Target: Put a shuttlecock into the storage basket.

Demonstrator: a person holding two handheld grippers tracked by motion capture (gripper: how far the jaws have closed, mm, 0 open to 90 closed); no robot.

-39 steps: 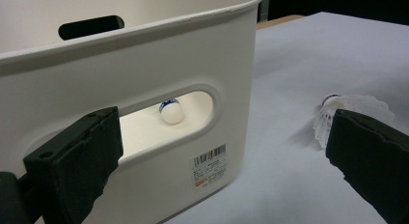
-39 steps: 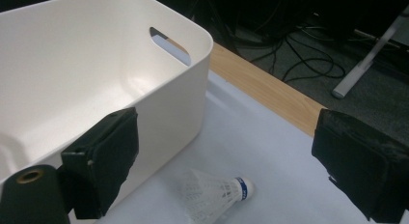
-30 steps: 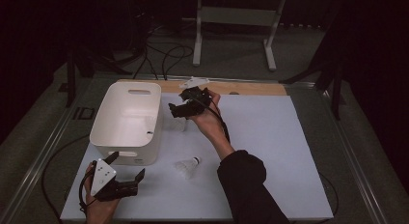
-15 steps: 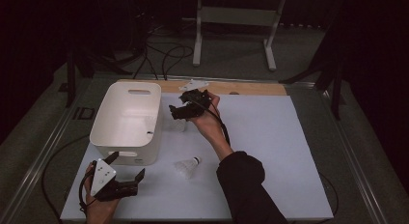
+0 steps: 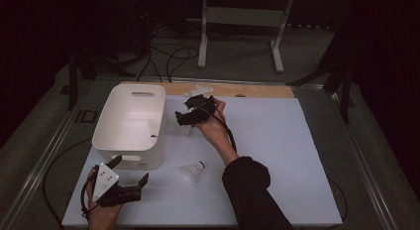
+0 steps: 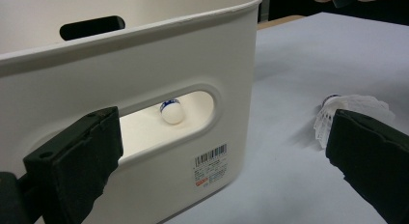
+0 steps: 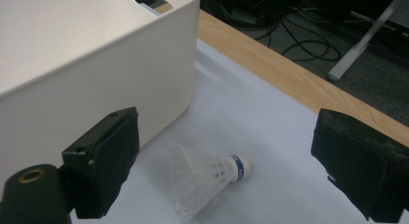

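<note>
In the high view the right gripper (image 5: 184, 117) sits just above the centre of the frame, held over the white counter (image 5: 277, 141) right beside the right wall of a white bin (image 5: 130, 125). Its jaws stand wide apart and hold nothing. In the right gripper view a white shuttlecock (image 7: 207, 183) lies on its side between and beyond the two jaws, in the lower middle of that frame, its blue-banded cork pointing right and its feather skirt toward the bin wall at the left; it rests on the counter close to the bin, touched by neither jaw.

The left gripper (image 5: 131, 183) is at the lower left of the high view, held in the person's left hand (image 5: 101, 212) near the counter's front edge, just below the bin. Its jaws are also spread wide and empty. In the left gripper view they frame the bin's near wall, with its oval handle slot and a barcode label under it; through the slot the cork of a shuttlecock in the bin (image 6: 170, 111) shows inside.

A second loose shuttlecock (image 5: 192, 171) lies on the counter in the lower middle of the high view, right of the bin's front corner and just left of the person's dark sleeve (image 5: 247, 190).
</note>
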